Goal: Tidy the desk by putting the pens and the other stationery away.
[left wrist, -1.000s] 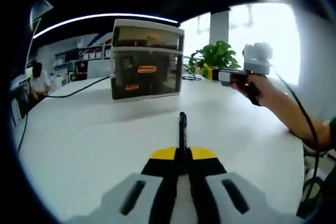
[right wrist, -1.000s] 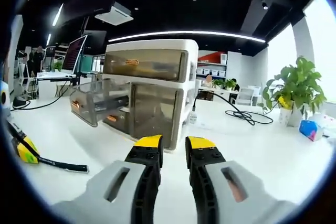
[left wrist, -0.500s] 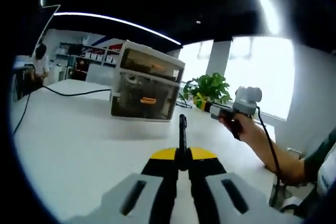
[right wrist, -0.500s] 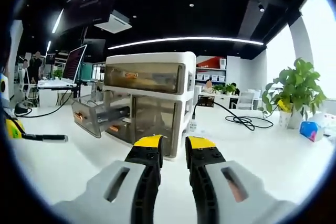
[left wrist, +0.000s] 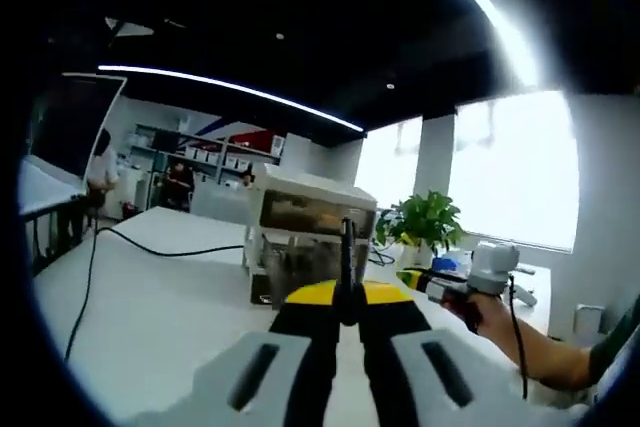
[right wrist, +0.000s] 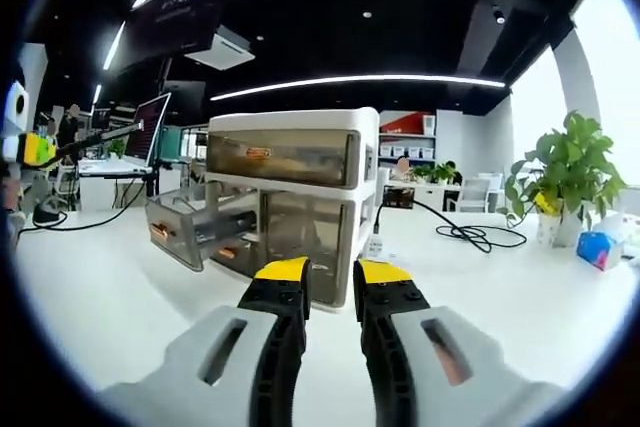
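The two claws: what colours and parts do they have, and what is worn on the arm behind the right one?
Both the left claw and the right claw have black jaws with yellow tips on light grey bodies with dark slots. Seen from the left gripper view, the right claw trails a black cable, and the arm has a dark green sleeve.

Drawer unit [right wrist: 285, 202]: white plastic frame, smoky translucent glossy drawers. Desk [right wrist: 520, 297]: smooth white, matt.

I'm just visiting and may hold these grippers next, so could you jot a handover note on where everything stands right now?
Left gripper: shut on a black pen, held in the air, pointing at the drawer unit.
Right gripper: open, empty, close in front of the unit.
Middle drawer: pulled out; contents unclear.
Done: pen picked up, drawer open.
Left: probably drop the pen in and shut the drawer.
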